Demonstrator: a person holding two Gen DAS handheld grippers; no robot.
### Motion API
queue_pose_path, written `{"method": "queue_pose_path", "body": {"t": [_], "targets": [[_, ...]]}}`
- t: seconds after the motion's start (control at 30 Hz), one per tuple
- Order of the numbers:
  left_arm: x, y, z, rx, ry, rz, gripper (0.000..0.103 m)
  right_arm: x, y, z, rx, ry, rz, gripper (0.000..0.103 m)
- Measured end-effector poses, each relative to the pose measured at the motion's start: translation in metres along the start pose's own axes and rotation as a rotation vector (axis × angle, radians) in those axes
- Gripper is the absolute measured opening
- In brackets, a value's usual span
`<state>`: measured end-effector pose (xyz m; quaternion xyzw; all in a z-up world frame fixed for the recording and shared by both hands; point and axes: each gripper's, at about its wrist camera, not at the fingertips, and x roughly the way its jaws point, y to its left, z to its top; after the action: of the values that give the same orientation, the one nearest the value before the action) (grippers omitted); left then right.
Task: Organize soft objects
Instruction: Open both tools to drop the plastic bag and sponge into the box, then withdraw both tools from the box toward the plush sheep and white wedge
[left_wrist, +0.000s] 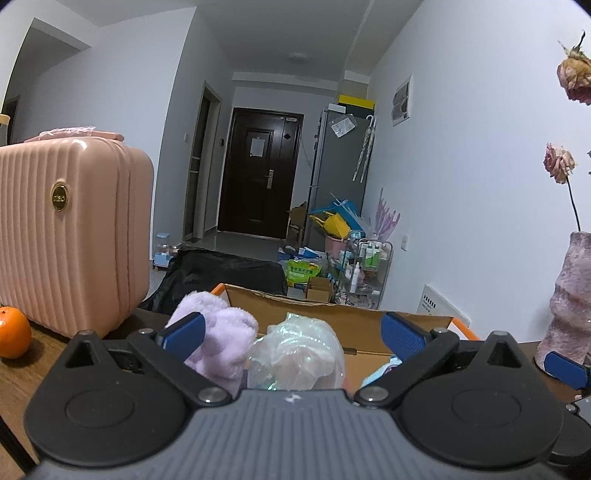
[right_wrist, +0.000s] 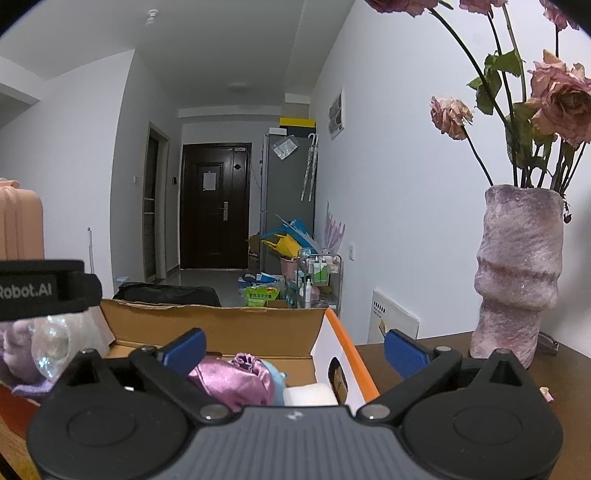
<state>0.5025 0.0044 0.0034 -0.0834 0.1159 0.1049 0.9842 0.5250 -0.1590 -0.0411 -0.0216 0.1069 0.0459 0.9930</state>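
Close up, both views look out over an open brown cardboard box (left_wrist: 354, 321) with orange-edged flaps, sitting on a dark wooden desk (right_wrist: 413, 365). The left hand-held gripper (left_wrist: 293, 334) is released, its blue-padded fingers (left_wrist: 184, 330) spread wide and gripping nothing. Between them, inside the box, lie a fluffy lilac plush cloth (left_wrist: 218, 332) and, just beside it on the right, a crinkled iridescent clear plastic bundle (left_wrist: 295, 350); the left pad sits against or just in front of the plush, and which one cannot be told.

The right hand-held gripper (right_wrist: 295, 350) is likewise released and empty, fingers wide apart. Its left pad is over the box interior; its right pad is outside the box's orange-edged right wall (right_wrist: 347, 350), above bare desk. Below it in the box rest a shiny pink-purple satin cloth (right_wrist: 236, 380), a pale blue soft item (right_wrist: 277, 373) touching it, and a white block (right_wrist: 310, 394) against the right wall.

To the left of the box a ribbed pink hard-shell suitcase (left_wrist: 70, 229) stands upright on the desk, with an orange fruit (left_wrist: 14, 331) near its lower corner. To the right, a textured mauve vase (right_wrist: 517, 273) of dried pink roses (right_wrist: 557, 99) stands near the desk's back edge, with open desk between it and the box. Beyond the box's far rim the room opens to a hallway and a dark door (left_wrist: 258, 173).
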Motion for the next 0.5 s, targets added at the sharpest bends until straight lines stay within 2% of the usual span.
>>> {"method": "queue_pose_path", "body": {"t": [0.5], "targets": [[-0.043,0.011,-0.014,0.037,0.004,-0.024,0.103,-0.044,-0.011,-0.011,-0.028,0.004,-0.007,0.103]]}}
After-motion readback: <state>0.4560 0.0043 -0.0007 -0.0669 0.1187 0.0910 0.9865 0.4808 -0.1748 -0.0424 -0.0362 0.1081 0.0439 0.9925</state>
